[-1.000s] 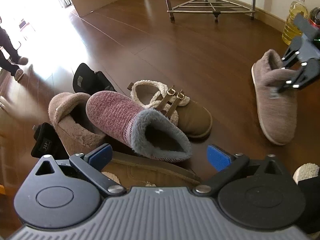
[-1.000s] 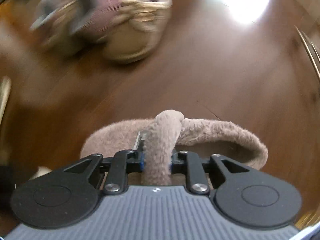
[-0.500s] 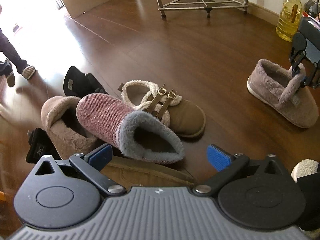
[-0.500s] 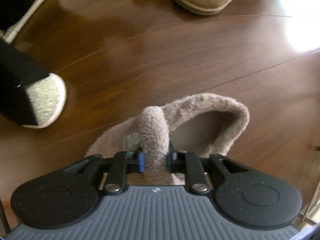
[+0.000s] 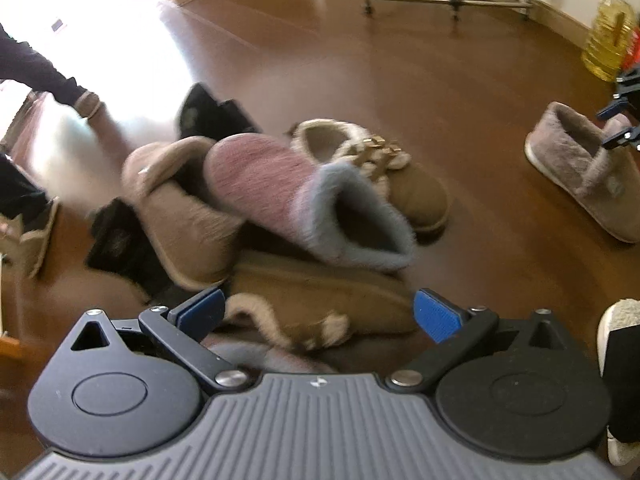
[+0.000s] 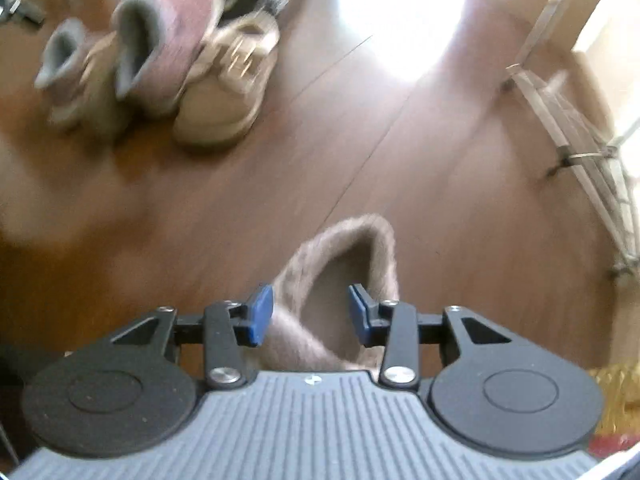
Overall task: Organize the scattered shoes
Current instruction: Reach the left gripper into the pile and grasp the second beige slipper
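Right gripper: right gripper (image 6: 310, 312) hangs low over the wooden floor (image 6: 460, 208), its blue pads (image 6: 259, 312) spread apart on either side of the taupe slipper's collar, pinching nothing.
Left gripper: left gripper (image 5: 318, 314) hovers above the shoe pile (image 5: 276, 216) with jaws wide apart and nothing between them.
Slipper: taupe slipper (image 5: 584, 168) sits sole-down on the floor, well apart from the pile, opening up; its heel rim (image 6: 360, 248) rises between the right gripper's fingers.
Pile: pink slipper (image 5: 288, 188) with grey fleece cuff lies atop tan and brown slippers.
Change: half a second ago the right gripper was clamped on the slipper's collar; it has now let go.
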